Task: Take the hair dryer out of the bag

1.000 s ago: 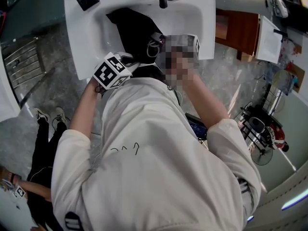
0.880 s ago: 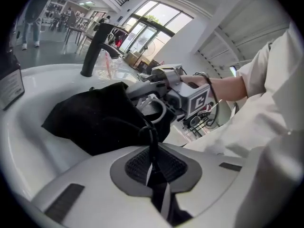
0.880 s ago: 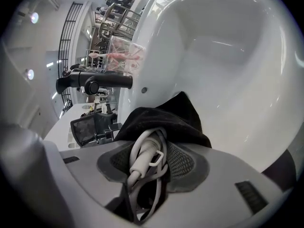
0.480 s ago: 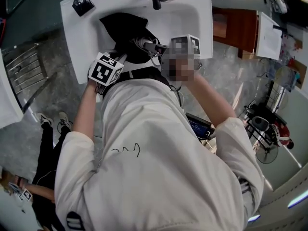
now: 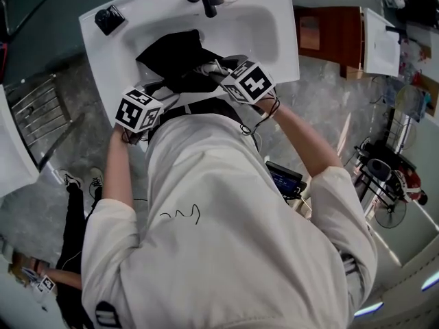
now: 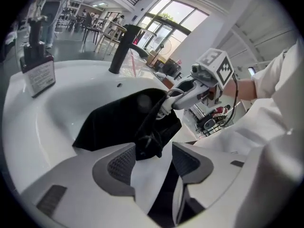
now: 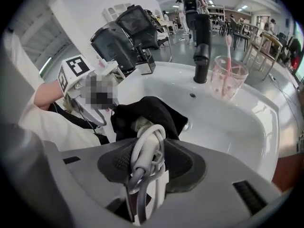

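Black bag (image 5: 171, 53) lies in a white washbasin (image 5: 274, 40), upper frame, over grey floor (image 5: 55, 149).
Left gripper (image 6: 153, 163) has just sprung wide open, empty; right gripper (image 7: 149, 165) clamps the hair dryer (image 7: 149, 137) by its coiled cord.

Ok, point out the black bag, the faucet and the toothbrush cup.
black bag (image 5: 171, 55): head view, middle of the dark cloth.
faucet (image 7: 203, 46): right gripper view, upright black body.
toothbrush cup (image 7: 228, 82): right gripper view, clear side wall.

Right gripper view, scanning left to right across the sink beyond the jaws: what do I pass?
black bag → black faucet → clear cup holding a toothbrush
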Tool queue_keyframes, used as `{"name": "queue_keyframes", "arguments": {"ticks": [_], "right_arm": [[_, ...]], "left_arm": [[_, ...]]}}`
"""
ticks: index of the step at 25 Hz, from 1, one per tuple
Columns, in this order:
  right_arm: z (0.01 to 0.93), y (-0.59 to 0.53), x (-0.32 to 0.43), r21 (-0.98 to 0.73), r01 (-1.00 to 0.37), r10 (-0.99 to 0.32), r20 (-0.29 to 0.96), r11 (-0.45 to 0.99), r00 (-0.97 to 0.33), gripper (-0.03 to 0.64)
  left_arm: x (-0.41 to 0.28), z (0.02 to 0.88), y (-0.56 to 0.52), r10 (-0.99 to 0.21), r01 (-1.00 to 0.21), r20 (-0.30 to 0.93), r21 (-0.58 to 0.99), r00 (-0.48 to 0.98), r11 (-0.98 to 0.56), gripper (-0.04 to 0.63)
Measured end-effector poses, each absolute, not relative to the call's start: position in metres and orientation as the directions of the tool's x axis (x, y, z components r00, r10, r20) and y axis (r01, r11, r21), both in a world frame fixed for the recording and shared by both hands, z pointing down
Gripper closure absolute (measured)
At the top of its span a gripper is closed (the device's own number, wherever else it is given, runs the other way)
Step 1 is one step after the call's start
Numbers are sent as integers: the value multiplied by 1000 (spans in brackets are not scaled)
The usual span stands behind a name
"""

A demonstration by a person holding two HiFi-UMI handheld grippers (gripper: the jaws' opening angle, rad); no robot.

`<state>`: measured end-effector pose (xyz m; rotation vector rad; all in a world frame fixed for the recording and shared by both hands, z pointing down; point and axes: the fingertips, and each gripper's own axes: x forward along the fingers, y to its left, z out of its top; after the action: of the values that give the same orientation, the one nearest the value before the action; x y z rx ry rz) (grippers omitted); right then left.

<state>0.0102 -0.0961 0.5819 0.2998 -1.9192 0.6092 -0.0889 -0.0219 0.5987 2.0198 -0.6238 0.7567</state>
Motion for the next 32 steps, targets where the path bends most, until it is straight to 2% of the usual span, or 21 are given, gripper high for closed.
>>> {"name": "queue_keyframes", "arguments": {"ticks": [4, 6, 10, 12, 13, 15, 19, 25, 28, 32], "right_arm": [[581, -98, 7, -210, -419, 26, 915, 884, -403, 460], [581, -98, 5, -180, -390, 10, 916, 903, -401, 460], [583, -97, 2, -124, -333, -11, 927, 935, -375, 462], [582, -97, 0, -101, -308, -21, 929, 946, -369, 462], [582, -97, 0, -89, -296, -27, 930, 951, -366, 462], [580, -97, -1, -60, -271, -43, 933, 961, -358, 463], [572, -99, 1, 22, -205, -91, 938, 978, -335, 463], [562, -103, 15, 169, -15, -165, 938, 986, -305, 463], [554, -102, 14, 242, 123, -196, 933, 962, -304, 463], [546, -92, 2, 342, 383, -233, 924, 858, -304, 463]], "left_arm": [[-128, 570, -55, -296, -756, 730, 441, 616, -485, 337], [-123, 559, -79, -341, -761, 731, 367, 591, -535, 337], [-65, 555, -97, -236, -613, 729, 303, 642, -730, 323], [-43, 563, -105, -216, -577, 731, 285, 647, -765, 325], [-37, 569, -109, -213, -575, 739, 274, 639, -771, 337], [-33, 582, -115, -196, -581, 767, 265, 611, -770, 466], [-35, 582, -125, -182, -611, 746, 353, 641, -708, 491], [-42, 570, -124, -185, -602, 644, 518, 742, -608, 513], [-50, 574, -138, -247, -657, 655, 504, 714, -561, 526], [-50, 584, -148, -262, -688, 690, 458, 674, -563, 529]]}}
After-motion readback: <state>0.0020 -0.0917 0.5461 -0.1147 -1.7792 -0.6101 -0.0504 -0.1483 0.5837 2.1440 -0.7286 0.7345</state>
